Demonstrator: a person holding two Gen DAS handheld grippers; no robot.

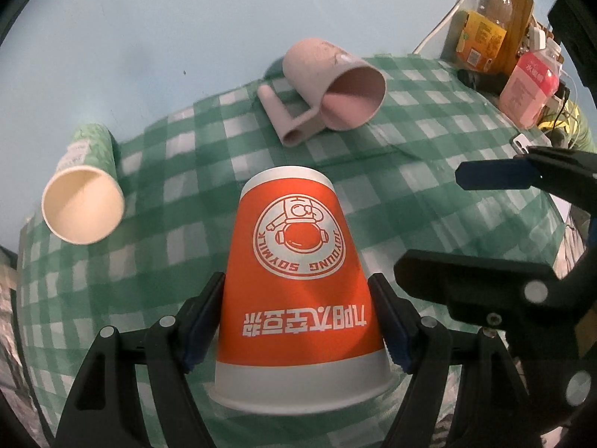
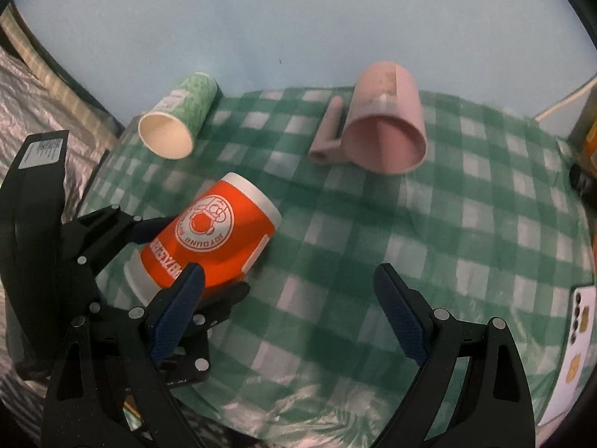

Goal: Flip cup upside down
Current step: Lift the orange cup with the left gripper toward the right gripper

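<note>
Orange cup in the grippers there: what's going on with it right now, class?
A person is working with two hand-held grippers over a green checked tablecloth. The left gripper is shut on the orange cup, its pads on either side, and holds it with the rim toward the camera and the base away; the printing reads upside down. The right gripper is open and holds nothing. A green paper cup and a pink mug lie on their sides further back, untouched.
</note>
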